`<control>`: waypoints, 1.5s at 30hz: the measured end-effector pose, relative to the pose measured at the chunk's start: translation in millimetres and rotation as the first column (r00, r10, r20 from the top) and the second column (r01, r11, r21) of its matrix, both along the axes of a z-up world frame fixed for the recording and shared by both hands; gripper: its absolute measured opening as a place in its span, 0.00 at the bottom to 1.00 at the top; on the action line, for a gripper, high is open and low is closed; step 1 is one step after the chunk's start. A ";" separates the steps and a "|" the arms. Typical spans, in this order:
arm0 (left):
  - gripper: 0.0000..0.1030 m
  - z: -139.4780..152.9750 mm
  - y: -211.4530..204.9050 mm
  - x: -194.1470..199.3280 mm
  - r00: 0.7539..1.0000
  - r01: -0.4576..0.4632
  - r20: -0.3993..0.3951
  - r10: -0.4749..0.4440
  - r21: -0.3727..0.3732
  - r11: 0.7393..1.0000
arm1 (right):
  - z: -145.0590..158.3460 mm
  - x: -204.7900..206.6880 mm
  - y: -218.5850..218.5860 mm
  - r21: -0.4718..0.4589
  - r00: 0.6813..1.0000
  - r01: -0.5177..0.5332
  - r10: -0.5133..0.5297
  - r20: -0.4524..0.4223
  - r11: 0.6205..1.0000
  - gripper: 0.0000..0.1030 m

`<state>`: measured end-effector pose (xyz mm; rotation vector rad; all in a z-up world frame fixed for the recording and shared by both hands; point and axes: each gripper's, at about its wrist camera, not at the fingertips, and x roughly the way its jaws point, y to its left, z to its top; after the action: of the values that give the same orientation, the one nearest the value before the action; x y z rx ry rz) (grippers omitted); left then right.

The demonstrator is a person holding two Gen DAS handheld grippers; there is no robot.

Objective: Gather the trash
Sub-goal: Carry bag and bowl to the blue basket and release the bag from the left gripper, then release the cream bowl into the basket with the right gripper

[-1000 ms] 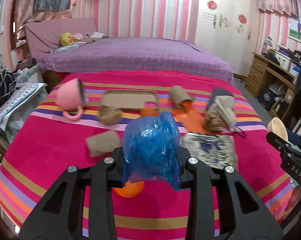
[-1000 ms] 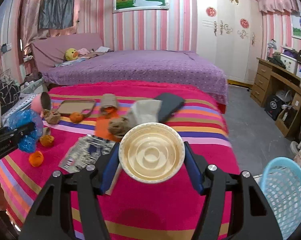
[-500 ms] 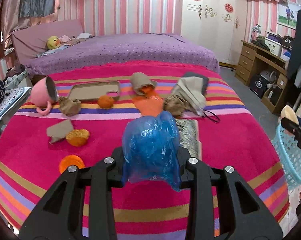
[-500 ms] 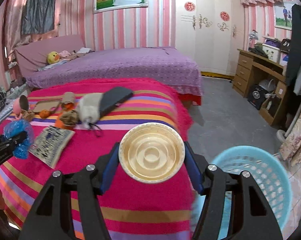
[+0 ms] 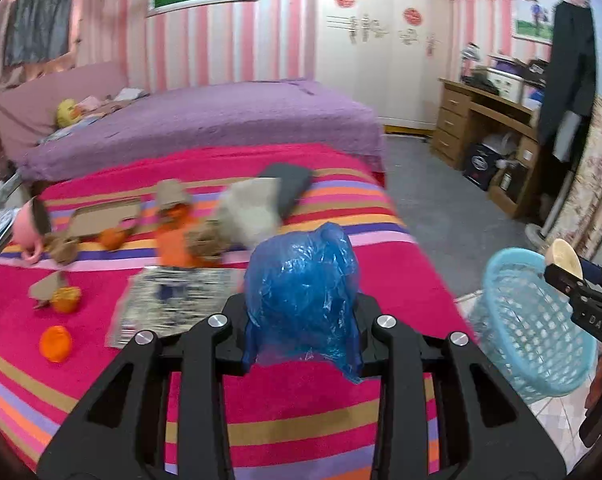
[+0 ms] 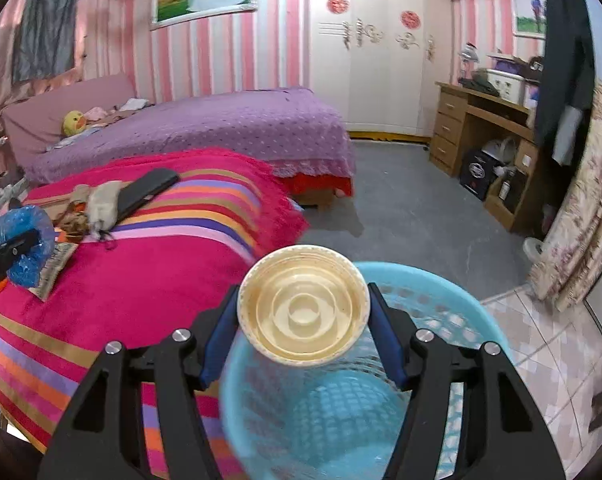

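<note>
My left gripper (image 5: 301, 320) is shut on a crumpled blue plastic bag (image 5: 301, 292) and holds it above the striped blanket (image 5: 309, 412). My right gripper (image 6: 303, 320) is shut on a cream paper cup (image 6: 303, 306) and holds it over the light blue mesh basket (image 6: 461, 312) on the floor. The basket also shows in the left wrist view (image 5: 529, 320), with the right gripper (image 5: 569, 272) above its rim. The left gripper with the bag shows at the left edge of the right wrist view (image 6: 21, 244).
On the blanket lie orange peels (image 5: 56, 343), brown paper scraps (image 5: 45, 288), a printed wrapper (image 5: 173, 300), a pink mug (image 5: 27, 228), a flat tray (image 5: 105, 218), a grey pouch (image 5: 249, 212) and a dark case (image 5: 291, 184). A wooden desk (image 6: 489, 136) stands at the right wall.
Both grippers have swung right with their loads. The basket has come under the right gripper and into the left wrist view. The trash on the blanket has shifted left in both views.
</note>
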<state>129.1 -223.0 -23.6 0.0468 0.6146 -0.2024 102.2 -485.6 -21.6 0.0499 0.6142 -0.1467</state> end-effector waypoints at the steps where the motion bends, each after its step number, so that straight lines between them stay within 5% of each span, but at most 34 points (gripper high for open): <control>1: 0.32 -3.0 -13.2 -1.0 1.000 0.018 -0.007 -0.018 -0.001 1.000 | -0.6 -3.9 -9.2 -0.010 1.000 0.016 -0.016 -0.001 1.000 0.59; 17: 0.32 -35.9 -178.4 -17.1 0.956 0.272 -0.097 -0.277 -0.060 0.960 | -21.6 -44.7 -111.0 0.026 0.984 0.175 -0.175 -0.015 0.984 0.59; 24: 0.34 -42.9 -228.7 -23.0 0.938 0.330 -0.105 -0.329 -0.009 0.944 | -26.6 -55.8 -125.5 0.054 0.980 0.197 -0.198 0.020 0.979 0.59; 26: 0.38 -43.6 -231.3 -19.1 0.940 0.326 -0.111 -0.324 -0.003 0.945 | -27.8 -53.1 -124.4 0.051 0.981 0.190 -0.192 0.019 0.980 0.59; 30: 0.76 -42.0 -223.4 -6.4 0.951 0.286 -0.125 -0.283 0.007 0.958 | -30.0 -51.8 -124.7 0.055 0.982 0.188 -0.189 0.019 0.981 0.59; 33: 0.86 -40.5 -207.5 2.6 0.964 0.241 -0.123 -0.237 0.018 0.970 | -32.5 -50.4 -122.5 0.042 0.982 0.187 -0.188 0.010 0.981 0.59; 45: 0.94 -30.8 -166.7 0.2 0.985 0.172 -0.028 -0.170 0.093 0.981 | -41.9 -20.8 -105.9 0.050 0.986 0.169 -0.167 -0.027 0.984 0.60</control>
<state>129.3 -389.8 -54.4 0.1898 0.6397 -0.3403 81.4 -591.5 -63.5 0.1511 0.6362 -0.2950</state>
